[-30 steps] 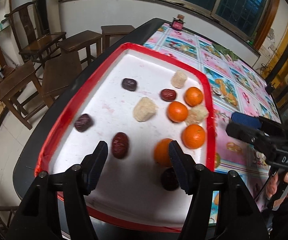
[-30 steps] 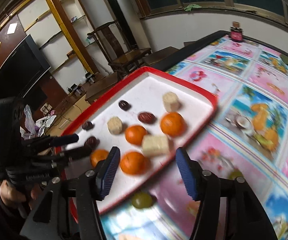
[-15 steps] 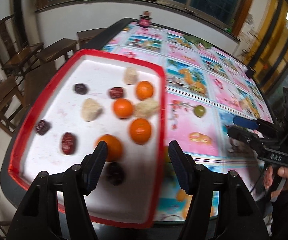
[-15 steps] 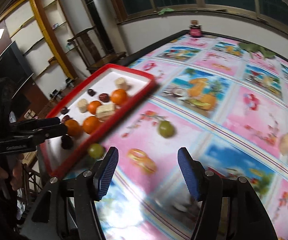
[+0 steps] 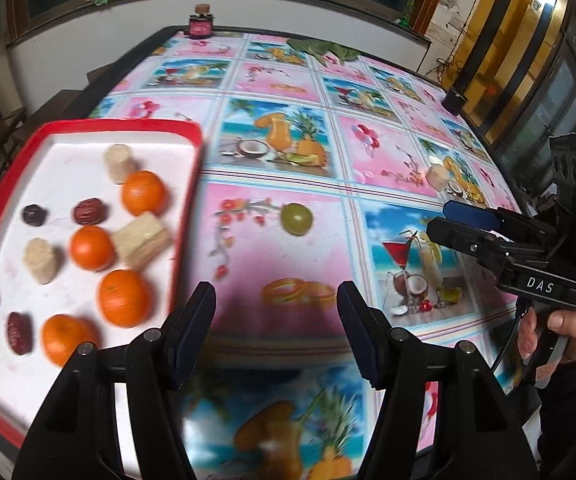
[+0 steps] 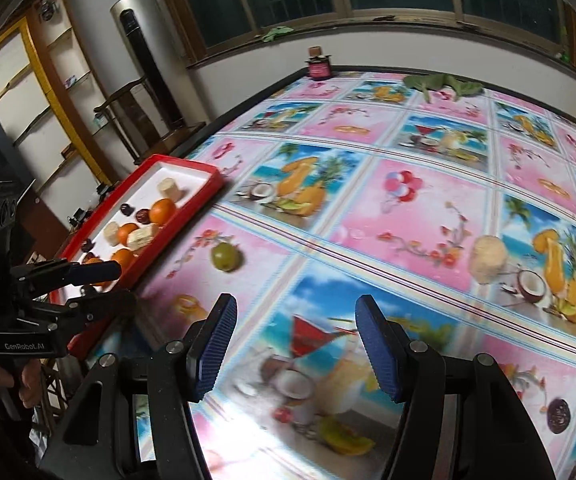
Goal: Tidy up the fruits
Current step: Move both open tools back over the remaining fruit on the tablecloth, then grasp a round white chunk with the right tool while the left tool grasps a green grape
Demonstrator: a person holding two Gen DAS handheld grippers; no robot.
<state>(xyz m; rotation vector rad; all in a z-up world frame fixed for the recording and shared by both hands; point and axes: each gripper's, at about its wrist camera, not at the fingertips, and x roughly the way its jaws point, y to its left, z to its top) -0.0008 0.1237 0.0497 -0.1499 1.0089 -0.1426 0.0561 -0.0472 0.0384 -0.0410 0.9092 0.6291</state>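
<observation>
A red-rimmed white tray (image 5: 186, 168) at the left holds several oranges (image 5: 144, 193), dark dates (image 5: 89, 211) and beige cake pieces (image 5: 142, 236); it also shows in the right wrist view (image 6: 192, 208). A green fruit (image 5: 296, 219) (image 6: 226, 256) lies on the tablecloth right of the tray. A beige cake piece (image 5: 437, 176) (image 6: 488, 259) lies further right, and a dark date (image 6: 559, 410) at the near right. My left gripper (image 5: 275, 326) (image 6: 100, 286) is open and empty over the cloth beside the tray. My right gripper (image 6: 296, 344) (image 5: 444, 220) is open and empty over the cloth.
The table carries a pink and blue fruit-print cloth (image 5: 288, 80). A small dark red jar (image 5: 201, 24) stands at the far edge. A black object (image 5: 454, 102) stands at the far right edge. Green leaves (image 6: 444, 84) lie at the back. Chairs and shelves stand left of the table.
Both grippers have swung right, away from the tray and over the open tablecloth. The tray has slid to the left of both views. Both stay open and empty.
</observation>
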